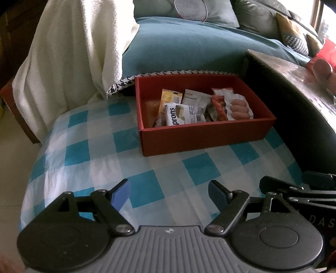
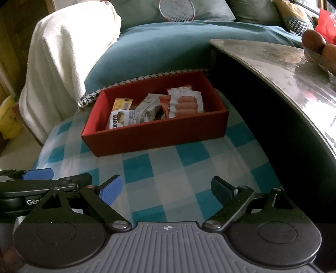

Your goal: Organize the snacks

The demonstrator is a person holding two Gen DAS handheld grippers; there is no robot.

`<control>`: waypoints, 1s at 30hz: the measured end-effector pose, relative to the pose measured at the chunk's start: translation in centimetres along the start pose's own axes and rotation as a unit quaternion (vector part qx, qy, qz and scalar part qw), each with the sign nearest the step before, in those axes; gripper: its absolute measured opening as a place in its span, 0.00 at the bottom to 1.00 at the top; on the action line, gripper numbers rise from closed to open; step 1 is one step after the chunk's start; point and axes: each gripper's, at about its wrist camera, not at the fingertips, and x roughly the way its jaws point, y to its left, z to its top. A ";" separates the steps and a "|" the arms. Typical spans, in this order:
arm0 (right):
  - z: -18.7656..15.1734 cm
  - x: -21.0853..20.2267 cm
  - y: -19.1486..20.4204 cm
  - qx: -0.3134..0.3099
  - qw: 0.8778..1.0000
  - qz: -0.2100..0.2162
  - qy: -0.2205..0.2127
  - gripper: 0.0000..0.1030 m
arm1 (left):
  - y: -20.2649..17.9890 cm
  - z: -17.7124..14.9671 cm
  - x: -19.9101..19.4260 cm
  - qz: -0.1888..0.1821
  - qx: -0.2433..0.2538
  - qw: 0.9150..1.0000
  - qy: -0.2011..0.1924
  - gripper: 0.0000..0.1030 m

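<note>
Fingers of left gripper apart, nothing between; right gripper fingers also apart and empty. Both hover over checked cloth. Red box at 12 o'clock on it, holding snack packets and sausage pack. Worktop at 2 o'clock.

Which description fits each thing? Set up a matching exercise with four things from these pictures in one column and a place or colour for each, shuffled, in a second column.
Things
1. red box
2. sausage packet
3. white towel
4. racket

Descriptions
A. draped over the chair on the left
B. lies on the teal cushion at the back
C. stands on the blue checked cloth
D. inside the box, at its right end

Pairs: 1-C, 2-D, 3-A, 4-B
</note>
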 end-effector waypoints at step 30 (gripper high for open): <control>-0.2 0.0 0.3 -0.003 1.000 0.000 0.004 0.92 | 0.2 -0.1 -0.5 0.012 0.008 1.000 -0.011 0.73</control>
